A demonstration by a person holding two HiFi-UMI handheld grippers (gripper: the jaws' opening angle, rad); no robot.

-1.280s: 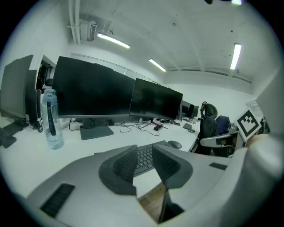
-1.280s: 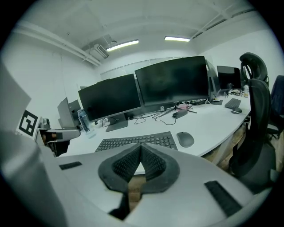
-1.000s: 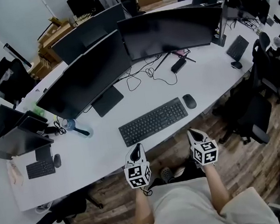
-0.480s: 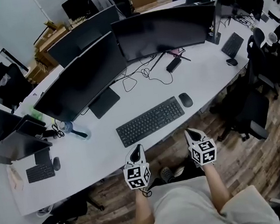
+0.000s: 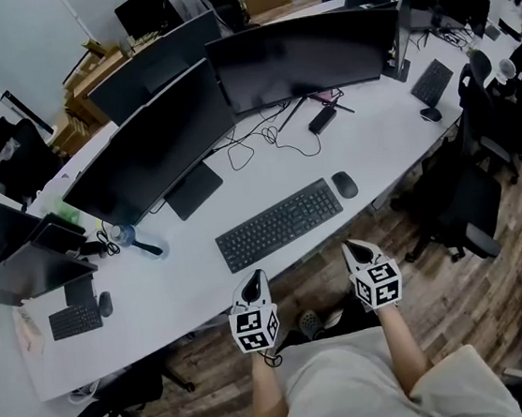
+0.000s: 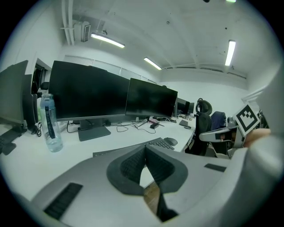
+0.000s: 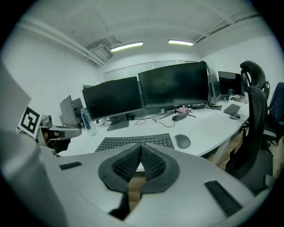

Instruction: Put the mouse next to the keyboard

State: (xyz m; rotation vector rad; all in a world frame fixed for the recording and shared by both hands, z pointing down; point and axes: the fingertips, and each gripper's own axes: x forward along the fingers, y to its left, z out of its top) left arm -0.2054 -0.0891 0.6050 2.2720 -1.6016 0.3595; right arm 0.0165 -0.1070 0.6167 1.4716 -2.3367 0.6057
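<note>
Left gripper (image 5: 253,277) and right gripper (image 5: 354,248), both with jaws pressed together and holding nothing, held off the near edge of the white desk (image 5: 385,140). The mouse (image 5: 344,184) lies on the desk ahead of the right gripper, just beside the right end of the keyboard (image 5: 280,224), which spans the space ahead of both grippers; neither gripper touches either item

mouse (image 7: 183,141) beside keyboard (image 7: 135,142), fingers (image 7: 151,162) together
</note>
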